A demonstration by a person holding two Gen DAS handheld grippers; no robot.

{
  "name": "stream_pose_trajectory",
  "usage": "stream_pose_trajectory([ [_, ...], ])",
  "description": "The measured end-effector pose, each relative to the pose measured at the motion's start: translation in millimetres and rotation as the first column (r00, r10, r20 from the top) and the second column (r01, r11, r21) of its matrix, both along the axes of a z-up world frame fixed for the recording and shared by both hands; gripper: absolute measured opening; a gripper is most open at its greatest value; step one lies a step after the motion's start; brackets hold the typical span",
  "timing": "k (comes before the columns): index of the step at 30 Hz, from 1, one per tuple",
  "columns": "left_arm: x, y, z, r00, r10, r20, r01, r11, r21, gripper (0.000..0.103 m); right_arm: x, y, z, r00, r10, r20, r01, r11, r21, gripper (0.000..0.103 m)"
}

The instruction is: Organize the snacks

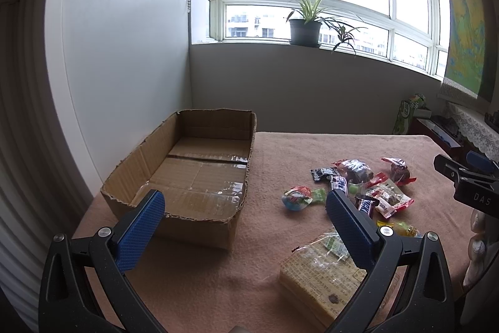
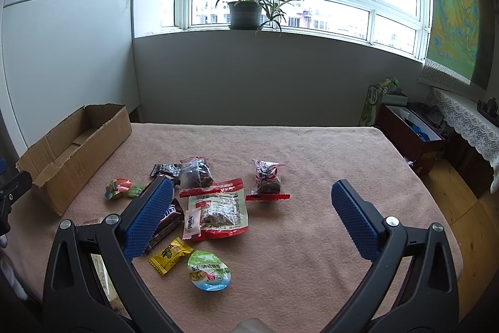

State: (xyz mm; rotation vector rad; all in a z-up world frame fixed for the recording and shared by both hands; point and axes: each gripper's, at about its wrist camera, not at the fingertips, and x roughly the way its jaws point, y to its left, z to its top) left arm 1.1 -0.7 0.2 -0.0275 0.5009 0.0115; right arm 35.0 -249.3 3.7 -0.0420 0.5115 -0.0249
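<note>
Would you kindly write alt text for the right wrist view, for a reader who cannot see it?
The open right gripper hovers above wrapped snacks scattered on a pink-covered table. An open cardboard box sits at the table's left edge, below a window with a potted plant.

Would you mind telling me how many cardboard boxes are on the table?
1: the cardboard box sits open at the table's left edge, nothing visible inside it, apart from the snacks.

Matte black, finely speckled arms on the left gripper [image 1: 244,209] and right gripper [image 2: 251,200], each with triangular cut-outs and round silver screws at the pivots. Blue fingers [image 1: 140,231] faced with a knurled, diamond-textured pad. White letters "DAS" on the black body at the far right of the left view.
</note>
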Motion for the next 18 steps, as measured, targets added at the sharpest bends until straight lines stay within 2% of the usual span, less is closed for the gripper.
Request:
stream_pose_trajectory([
  [18,-0.5,-3.3,-0.9,1.0,-0.004,-0.002,0.004,1.0,0.001,0.102,-0.1,1.5,-1.8,1.0,0.0,-0.003,0.0,1.0,-0.001,0.103],
])
